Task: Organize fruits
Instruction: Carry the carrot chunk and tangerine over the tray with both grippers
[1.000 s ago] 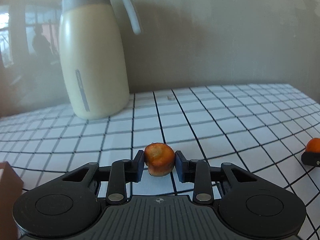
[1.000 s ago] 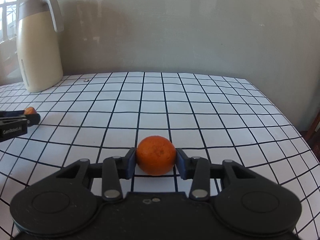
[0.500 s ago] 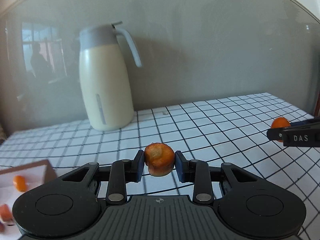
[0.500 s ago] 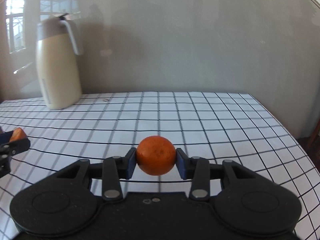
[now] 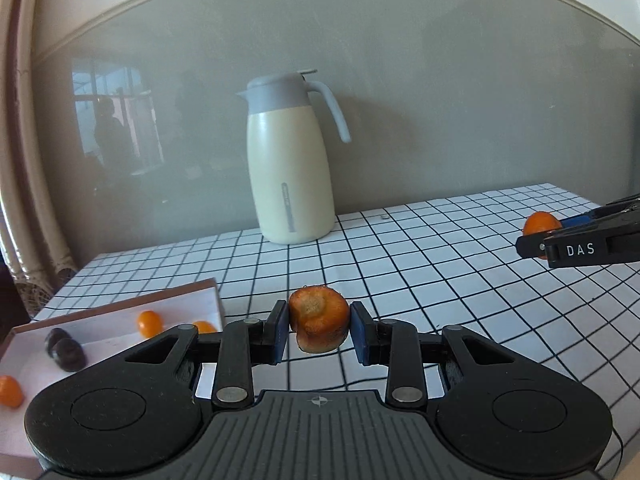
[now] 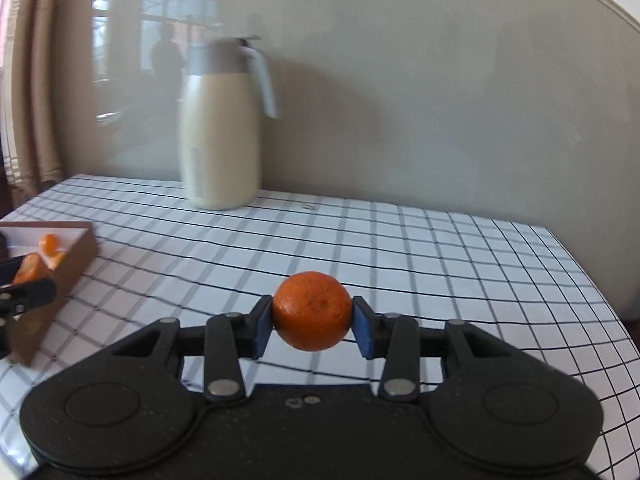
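My left gripper [image 5: 319,326] is shut on a small orange fruit with a rough cut-looking top [image 5: 318,322], held above the checked tablecloth. My right gripper [image 6: 312,316] is shut on a round orange mandarin [image 6: 311,311], also held above the cloth. A brown-walled box with a white inside [image 5: 120,328] lies at the lower left in the left wrist view and holds small orange fruits [image 5: 149,322] and dark plums [image 5: 66,353]. The box [image 6: 76,258] shows at the left in the right wrist view. Each gripper shows at the edge of the other's view.
A cream thermos jug with a grey lid and handle [image 5: 290,168] stands at the back of the table near the grey wall. The table's right edge [image 6: 592,280] drops off at the right. A curtain [image 5: 24,160] hangs at the far left.
Both grippers have risen and pulled back with their fruits still held. The views have swung left, so the box has come into sight.
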`<state>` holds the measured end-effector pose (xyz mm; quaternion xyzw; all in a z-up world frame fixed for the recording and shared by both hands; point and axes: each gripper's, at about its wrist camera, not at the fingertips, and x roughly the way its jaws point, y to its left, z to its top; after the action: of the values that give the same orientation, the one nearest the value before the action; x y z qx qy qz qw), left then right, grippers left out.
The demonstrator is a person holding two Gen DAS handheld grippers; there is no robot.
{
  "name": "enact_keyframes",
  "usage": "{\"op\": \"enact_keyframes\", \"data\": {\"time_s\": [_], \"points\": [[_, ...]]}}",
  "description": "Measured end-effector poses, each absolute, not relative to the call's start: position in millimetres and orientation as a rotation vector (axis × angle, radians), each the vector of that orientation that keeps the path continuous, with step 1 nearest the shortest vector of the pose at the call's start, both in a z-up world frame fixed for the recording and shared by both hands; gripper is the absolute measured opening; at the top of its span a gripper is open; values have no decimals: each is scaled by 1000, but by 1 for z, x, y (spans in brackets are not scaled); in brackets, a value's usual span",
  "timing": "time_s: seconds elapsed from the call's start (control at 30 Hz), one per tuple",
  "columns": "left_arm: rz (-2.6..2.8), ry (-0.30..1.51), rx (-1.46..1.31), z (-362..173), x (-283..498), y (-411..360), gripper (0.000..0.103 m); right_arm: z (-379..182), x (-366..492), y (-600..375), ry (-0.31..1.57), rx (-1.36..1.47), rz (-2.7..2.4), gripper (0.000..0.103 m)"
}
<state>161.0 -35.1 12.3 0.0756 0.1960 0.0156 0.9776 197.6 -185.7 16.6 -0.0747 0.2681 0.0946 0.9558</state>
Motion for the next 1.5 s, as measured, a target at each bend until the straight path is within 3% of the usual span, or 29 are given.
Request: {"op": "enact_keyframes", "data": {"time_s": [0.73, 1.5], "points": [[236, 342, 78, 17, 48, 75, 33, 11, 123, -52, 514, -285, 496, 33], [391, 340, 8, 10, 26, 158, 33, 11, 107, 17, 462, -312, 639, 33]]}}
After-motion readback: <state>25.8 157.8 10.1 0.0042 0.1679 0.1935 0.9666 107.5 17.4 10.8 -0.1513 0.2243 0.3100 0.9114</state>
